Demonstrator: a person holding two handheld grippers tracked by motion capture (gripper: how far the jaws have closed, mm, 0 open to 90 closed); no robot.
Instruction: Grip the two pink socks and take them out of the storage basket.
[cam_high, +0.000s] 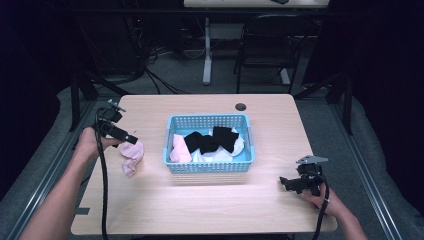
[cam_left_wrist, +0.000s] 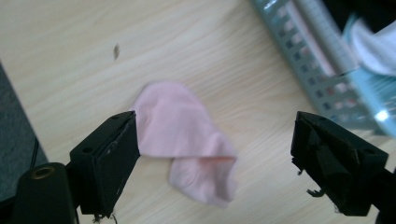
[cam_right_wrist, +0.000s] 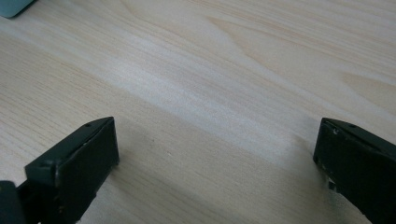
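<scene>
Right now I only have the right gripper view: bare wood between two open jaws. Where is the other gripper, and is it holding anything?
Observer: The left gripper is left of the blue basket, over a pink sock. Its jaws stand open and the sock lies loose on the table.
Operator: What is in the basket?
Observer: Black socks on top of white ones, with a pink one at its left end.
Operator: How is my gripper placed against the basket?
Observer: The right gripper sits apart from the basket, off its near right corner, jaws pointing left.
</scene>
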